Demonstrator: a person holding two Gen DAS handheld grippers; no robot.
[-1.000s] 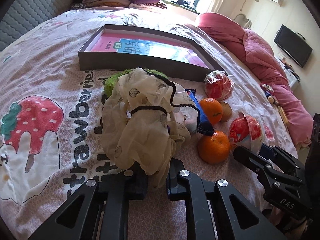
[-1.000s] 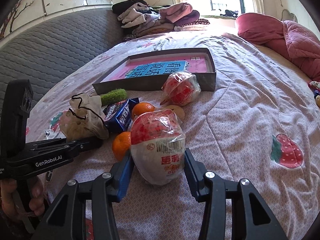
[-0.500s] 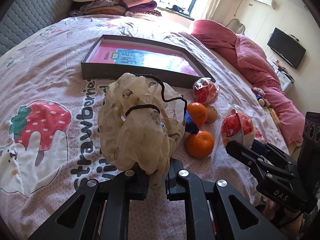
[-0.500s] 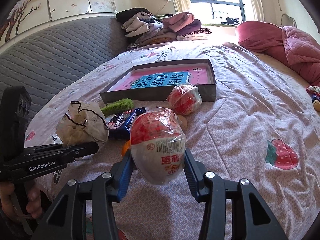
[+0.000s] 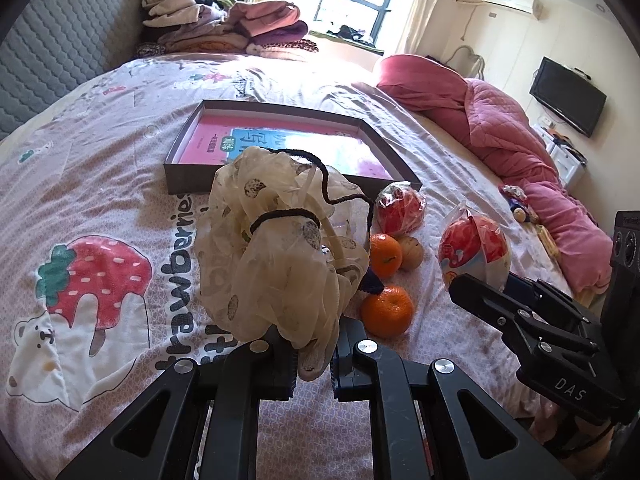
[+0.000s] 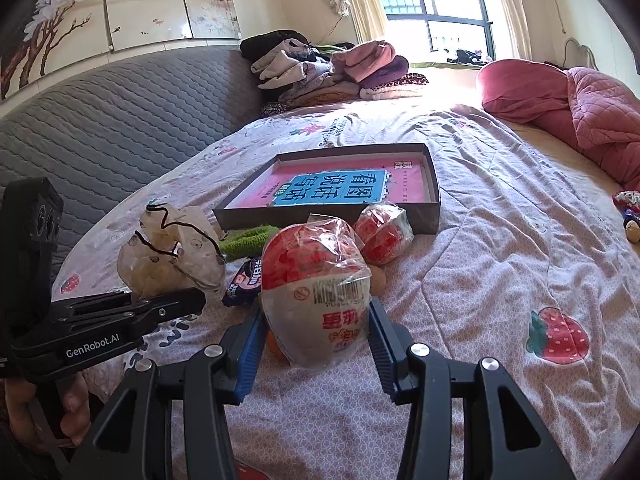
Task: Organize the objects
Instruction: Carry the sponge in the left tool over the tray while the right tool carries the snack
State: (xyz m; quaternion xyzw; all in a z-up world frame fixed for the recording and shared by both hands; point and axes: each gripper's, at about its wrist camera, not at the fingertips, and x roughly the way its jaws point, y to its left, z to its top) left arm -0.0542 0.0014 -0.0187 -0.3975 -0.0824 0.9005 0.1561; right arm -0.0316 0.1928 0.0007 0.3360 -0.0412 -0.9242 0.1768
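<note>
So the bed (image 5: 120, 160) was basically my whole workspace, with loads of bare strawberry-print sheet on both sides of the pile. The big shallow box (image 5: 188, 178) sat open further up the bed with a pink-and-blue book flat inside it, low walls all round, so I figured that was where the loose stuff should go. My right hand-held gripper (image 6: 316, 344) was clamped on the wrapped red-and-white snack (image 6: 316, 292), pads on both flanks, holding it up off the sheet, probably so it could clear the box wall. My left hand-held gripper (image 5: 314, 360) was pressed tight on the bottom of the cream mesh pouf (image 5: 280, 248), which flopped up over the fingers. Still lying on the sheet: a second wrapped snack (image 5: 400, 208) just beside the box's near corner, then two oranges (image 5: 386, 310), a blue packet (image 6: 244, 282) and a green fuzzy thing (image 6: 248, 240).
</note>
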